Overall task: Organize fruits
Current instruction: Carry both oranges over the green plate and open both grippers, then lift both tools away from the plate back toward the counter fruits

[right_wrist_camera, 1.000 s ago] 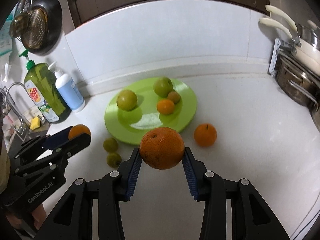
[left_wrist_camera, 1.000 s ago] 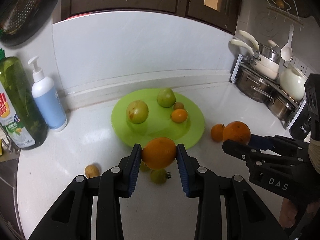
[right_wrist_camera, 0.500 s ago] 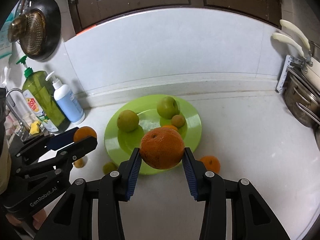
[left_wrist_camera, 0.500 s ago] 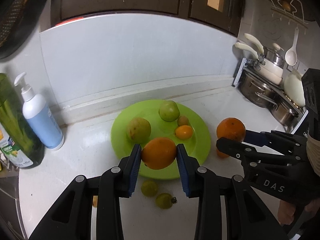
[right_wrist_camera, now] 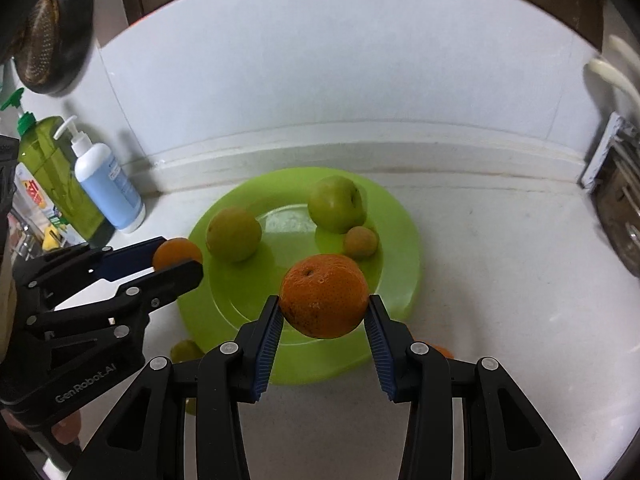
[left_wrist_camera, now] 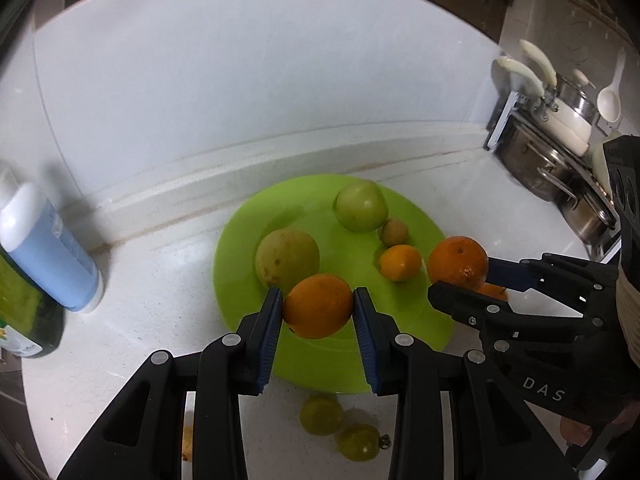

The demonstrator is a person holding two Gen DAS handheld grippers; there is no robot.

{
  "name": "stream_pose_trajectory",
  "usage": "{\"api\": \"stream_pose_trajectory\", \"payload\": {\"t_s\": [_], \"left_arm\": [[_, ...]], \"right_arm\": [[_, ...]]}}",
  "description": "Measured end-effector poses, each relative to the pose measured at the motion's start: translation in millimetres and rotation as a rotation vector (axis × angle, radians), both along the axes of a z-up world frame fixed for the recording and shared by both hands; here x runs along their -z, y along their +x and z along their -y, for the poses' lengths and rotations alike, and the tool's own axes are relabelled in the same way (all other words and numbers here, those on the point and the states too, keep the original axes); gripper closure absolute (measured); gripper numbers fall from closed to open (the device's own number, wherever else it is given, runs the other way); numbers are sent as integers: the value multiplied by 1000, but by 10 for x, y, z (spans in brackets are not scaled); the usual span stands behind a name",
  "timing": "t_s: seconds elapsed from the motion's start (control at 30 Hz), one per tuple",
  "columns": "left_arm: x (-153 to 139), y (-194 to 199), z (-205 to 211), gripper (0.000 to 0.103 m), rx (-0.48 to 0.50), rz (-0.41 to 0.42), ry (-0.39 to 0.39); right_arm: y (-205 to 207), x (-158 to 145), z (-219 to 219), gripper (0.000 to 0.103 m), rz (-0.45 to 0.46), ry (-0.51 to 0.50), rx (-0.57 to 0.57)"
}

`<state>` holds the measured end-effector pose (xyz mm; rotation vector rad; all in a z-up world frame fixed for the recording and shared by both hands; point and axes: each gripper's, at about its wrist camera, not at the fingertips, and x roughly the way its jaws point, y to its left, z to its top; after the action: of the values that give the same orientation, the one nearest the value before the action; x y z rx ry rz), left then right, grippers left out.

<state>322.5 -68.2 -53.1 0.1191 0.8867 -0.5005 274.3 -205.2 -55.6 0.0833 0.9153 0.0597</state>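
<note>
A lime-green plate [left_wrist_camera: 344,354] [right_wrist_camera: 396,240] sits on the white counter and holds two green fruits [left_wrist_camera: 361,207] [left_wrist_camera: 287,256], a small brown fruit [left_wrist_camera: 394,232] and a small orange [left_wrist_camera: 400,262]. My left gripper [left_wrist_camera: 318,306] is shut on a smooth orange [left_wrist_camera: 318,306] over the plate's near part; it also shows in the right wrist view [right_wrist_camera: 176,254]. My right gripper [right_wrist_camera: 323,296] is shut on a larger rough orange [right_wrist_camera: 323,296] above the plate, seen from the left wrist view [left_wrist_camera: 458,262].
Two small green fruits [left_wrist_camera: 321,414] [left_wrist_camera: 359,442] lie on the counter in front of the plate. A small orange [right_wrist_camera: 440,350] lies by the plate's right side. A blue pump bottle [right_wrist_camera: 108,188] and green soap bottle [right_wrist_camera: 48,176] stand at left. Pots on a rack [left_wrist_camera: 560,152] stand at right.
Both grippers have moved forward with their oranges and now hold them over the plate. The plate looks nearer and larger in both views.
</note>
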Motion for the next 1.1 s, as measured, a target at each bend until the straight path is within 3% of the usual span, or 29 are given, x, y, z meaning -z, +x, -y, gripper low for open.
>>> {"api": "stream_pose_trajectory", "payload": {"t_s": [0.5,0.6,0.63,0.83,1.1], "left_arm": [[267,197,85,67,9,-69,45],[240,174,86,61,7,-59,40],[215,156,77,56,3,-48,37],[9,-11,-42,55,-38,21,33],[-357,-367,-260,45,-72,130,22]], "right_arm": [[284,376,45,60,-116,29,-3],[270,370,57,57,-115,27,7],[253,352,62,56,-108,33,7],[85,154,67,53,-44,-6,28],[-243,-200,-15,53,50,-3,24]]}}
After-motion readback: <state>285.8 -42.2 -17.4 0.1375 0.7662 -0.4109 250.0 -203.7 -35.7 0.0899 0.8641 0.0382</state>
